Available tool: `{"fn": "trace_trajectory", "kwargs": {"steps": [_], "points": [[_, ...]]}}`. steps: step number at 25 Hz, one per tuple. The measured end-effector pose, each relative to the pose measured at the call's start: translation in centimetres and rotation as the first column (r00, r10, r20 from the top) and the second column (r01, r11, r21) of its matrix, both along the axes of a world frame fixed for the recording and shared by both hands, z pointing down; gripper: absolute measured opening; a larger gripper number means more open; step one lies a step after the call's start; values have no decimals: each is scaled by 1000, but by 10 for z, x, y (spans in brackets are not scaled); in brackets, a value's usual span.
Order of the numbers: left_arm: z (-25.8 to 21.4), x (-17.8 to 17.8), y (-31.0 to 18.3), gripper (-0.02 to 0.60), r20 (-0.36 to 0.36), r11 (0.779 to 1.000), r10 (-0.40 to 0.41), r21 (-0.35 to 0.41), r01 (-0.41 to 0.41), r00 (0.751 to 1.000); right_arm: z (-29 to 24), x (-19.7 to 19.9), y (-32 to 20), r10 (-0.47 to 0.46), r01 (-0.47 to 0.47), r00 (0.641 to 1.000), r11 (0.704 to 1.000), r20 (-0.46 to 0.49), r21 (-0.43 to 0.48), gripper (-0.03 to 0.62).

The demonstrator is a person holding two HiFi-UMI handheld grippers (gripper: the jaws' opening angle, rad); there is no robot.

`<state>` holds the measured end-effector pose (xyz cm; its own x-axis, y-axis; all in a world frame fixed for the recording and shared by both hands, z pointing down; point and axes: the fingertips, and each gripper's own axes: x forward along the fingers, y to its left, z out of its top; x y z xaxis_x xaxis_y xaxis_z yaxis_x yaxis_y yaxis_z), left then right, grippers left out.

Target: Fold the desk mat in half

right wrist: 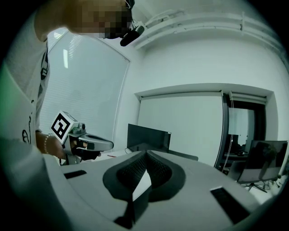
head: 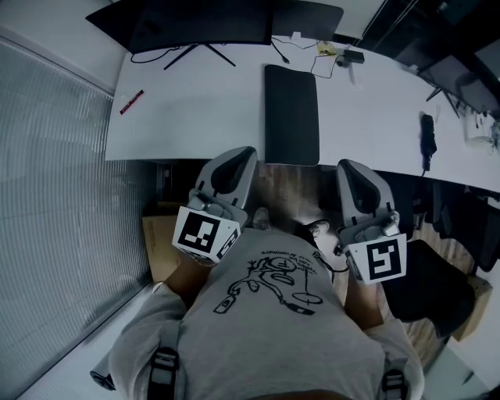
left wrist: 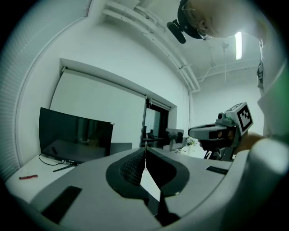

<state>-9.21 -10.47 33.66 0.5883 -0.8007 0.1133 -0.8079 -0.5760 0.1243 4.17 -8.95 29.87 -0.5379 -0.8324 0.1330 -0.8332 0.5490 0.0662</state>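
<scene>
The dark desk mat [head: 291, 113] lies on the white desk [head: 195, 117] as a narrow rectangle, its near end at the desk's front edge. Both grippers are held up in front of the person's chest, short of the desk and apart from the mat. The left gripper [head: 238, 156] is shut with nothing between its pads; in its own view the jaws [left wrist: 145, 151] meet in a thin line. The right gripper [head: 349, 168] is also shut and empty [right wrist: 145, 154]. Each gripper shows in the other's view: the right gripper [left wrist: 216, 133] and the left gripper [right wrist: 86, 144].
A monitor [head: 203, 23] stands at the desk's back with cables beside it. A red pen [head: 131, 101] lies at the desk's left. A black handset [head: 427, 137] rests at the right. A cardboard box [head: 160, 246] sits on the floor below the desk; a black chair [head: 430, 289] stands to the right.
</scene>
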Motion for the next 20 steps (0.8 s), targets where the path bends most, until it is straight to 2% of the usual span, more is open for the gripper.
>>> {"fn": "trace_trajectory", "kwargs": {"steps": [12,20], "points": [[-1,-25,7,23,4,1000,-2,17,2,1000,7,-26,4,2,-2,1000,1000,4,-7,6],[-1,-29,5,23,2,1000,-10,17,10,1000,8,-27,6,6,-6,1000,1000,-10,-14,6]]}}
